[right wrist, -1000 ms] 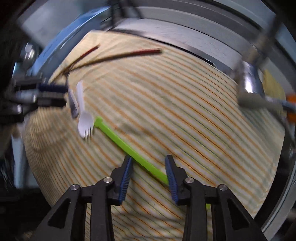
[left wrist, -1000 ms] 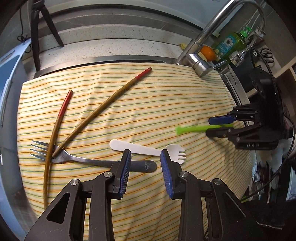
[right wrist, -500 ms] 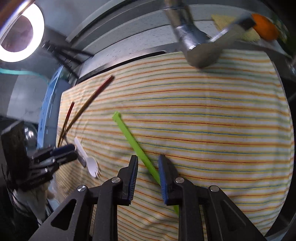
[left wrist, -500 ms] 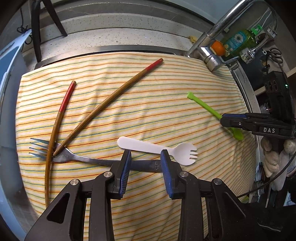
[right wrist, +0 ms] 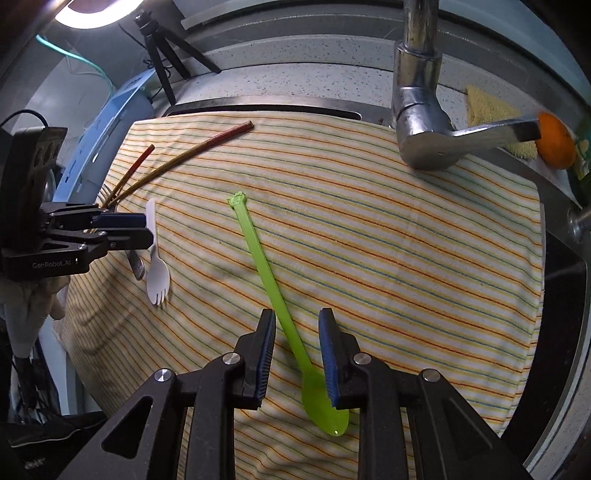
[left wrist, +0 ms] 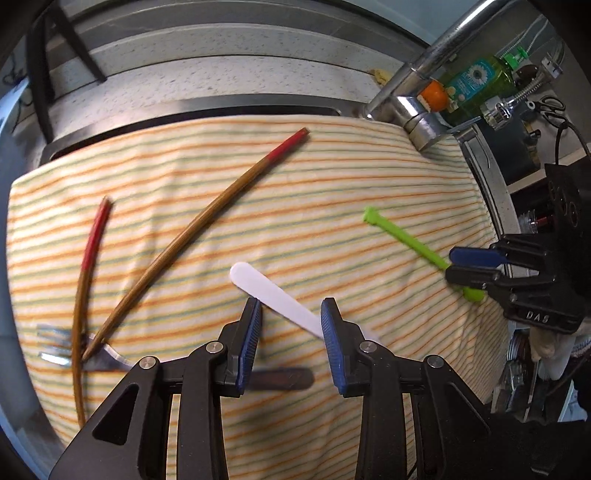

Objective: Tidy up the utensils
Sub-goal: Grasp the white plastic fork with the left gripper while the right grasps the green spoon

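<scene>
Light, stiff, slippery: long green plastic spoon [right wrist: 271,284], best pinched mid-handle. Right tongs [right wrist: 297,350] spread astride it, untouched. Left tongs [left wrist: 290,339] spread over white plastic spork [left wrist: 275,295], at nine o'clock.

Speckled stone counter [left wrist: 207,79], chrome faucet [right wrist: 419,122], perhaps a ring light [right wrist: 99,11] overhead

A: Was your lighting good?
B: You had a bright ring light [right wrist: 96,11] top left; the faucet [right wrist: 424,122] glared.
A: Sharpness?
B: Your metal fork [left wrist: 92,360] smeared; fisheye edges bent and darkened.
</scene>
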Available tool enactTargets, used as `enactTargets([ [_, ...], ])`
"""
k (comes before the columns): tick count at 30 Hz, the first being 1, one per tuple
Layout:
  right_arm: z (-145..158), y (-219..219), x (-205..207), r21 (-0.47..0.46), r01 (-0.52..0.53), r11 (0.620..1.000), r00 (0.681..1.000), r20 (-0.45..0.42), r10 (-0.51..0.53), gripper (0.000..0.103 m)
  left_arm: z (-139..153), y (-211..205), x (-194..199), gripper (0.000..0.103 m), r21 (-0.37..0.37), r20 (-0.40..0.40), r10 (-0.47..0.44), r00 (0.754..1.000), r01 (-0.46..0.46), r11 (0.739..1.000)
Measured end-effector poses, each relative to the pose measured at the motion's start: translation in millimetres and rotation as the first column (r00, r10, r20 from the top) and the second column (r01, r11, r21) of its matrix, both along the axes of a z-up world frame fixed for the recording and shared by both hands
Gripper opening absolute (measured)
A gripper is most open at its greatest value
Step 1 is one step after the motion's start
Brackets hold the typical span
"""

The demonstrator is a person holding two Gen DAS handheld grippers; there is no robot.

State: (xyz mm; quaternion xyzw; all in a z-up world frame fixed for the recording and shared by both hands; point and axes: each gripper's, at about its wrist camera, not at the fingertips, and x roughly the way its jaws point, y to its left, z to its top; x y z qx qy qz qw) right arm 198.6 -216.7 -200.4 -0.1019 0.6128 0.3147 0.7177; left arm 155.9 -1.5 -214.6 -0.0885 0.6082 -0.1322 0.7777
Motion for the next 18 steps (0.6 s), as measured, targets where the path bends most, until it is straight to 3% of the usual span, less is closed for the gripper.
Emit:
enactTargets([
  [7, -4.6, -1.5, 3.1, 0.022, 0.015, 1.0, 1.0, -0.022, -0.014, 0.022, 2.6, -45.9, 25.1, 0.037, 0.052, 0.045, -0.096, 0.994, 0.094, 0.994],
  [14, -2.8, 12.9, -4.9, -0.054, -0.091, 0.994, 0.995, 0.042, 0.093, 0.022, 4.3, -52.3, -0.2, 0.037, 0.139, 0.054, -0.129, 0.99, 0.12, 0.983],
  [18, -4.0, 13.4, -4.7, -0.062, -0.075, 0.995, 0.996, 0.045, 0.078, 0.019, 0.9, -45.5, -8.6, 0.037, 0.155, 0.056, -0.136, 0.989, 0.126, 0.98],
])
